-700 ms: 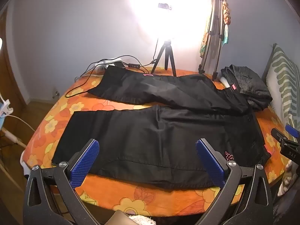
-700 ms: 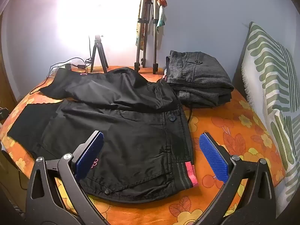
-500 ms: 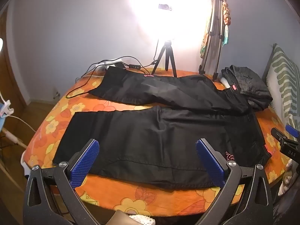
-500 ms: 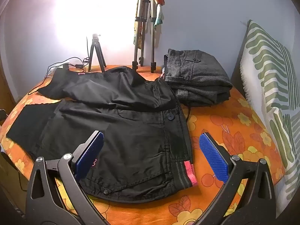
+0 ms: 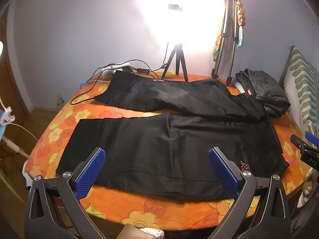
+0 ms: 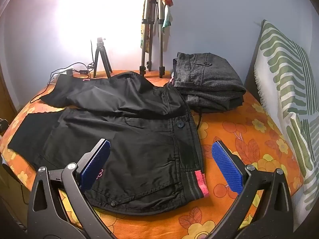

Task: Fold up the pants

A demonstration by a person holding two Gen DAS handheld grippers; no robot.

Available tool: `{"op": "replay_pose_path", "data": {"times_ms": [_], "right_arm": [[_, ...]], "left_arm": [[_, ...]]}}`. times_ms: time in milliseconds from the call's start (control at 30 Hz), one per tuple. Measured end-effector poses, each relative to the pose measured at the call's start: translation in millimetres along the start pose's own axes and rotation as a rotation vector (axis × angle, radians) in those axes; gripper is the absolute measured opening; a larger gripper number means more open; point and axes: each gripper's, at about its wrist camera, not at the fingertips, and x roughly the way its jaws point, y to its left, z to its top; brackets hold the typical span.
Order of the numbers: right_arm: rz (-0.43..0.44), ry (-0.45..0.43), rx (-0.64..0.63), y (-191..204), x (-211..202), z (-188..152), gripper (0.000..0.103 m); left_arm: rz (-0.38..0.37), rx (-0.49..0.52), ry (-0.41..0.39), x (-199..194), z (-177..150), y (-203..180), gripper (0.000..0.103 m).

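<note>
The black pants [image 5: 169, 137] lay spread flat on the orange flowered bedspread [image 5: 65, 119], a small pink logo [image 5: 244, 165] near the hip, unreadable. Left gripper [image 5: 157, 171] and right gripper [image 6: 161, 165] hovered wide apart, empty. A bright lamp [image 5: 177, 8] glared against the wall.

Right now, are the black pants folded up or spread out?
Spread out. The black pants lie flat on the flowery orange cover, both legs stretched apart. The grey pants behind them are folded.
</note>
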Motion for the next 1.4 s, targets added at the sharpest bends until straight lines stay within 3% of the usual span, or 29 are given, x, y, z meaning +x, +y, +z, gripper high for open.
{"op": "replay_pose_path", "data": {"times_ms": [1400], "right_arm": [[0.002,0.003,0.012,-0.9,-0.3,2.3,0.103]], "left_arm": [[-0.002,-0.001,0.003,3.2,-1.2,1.2,0.102]]}}
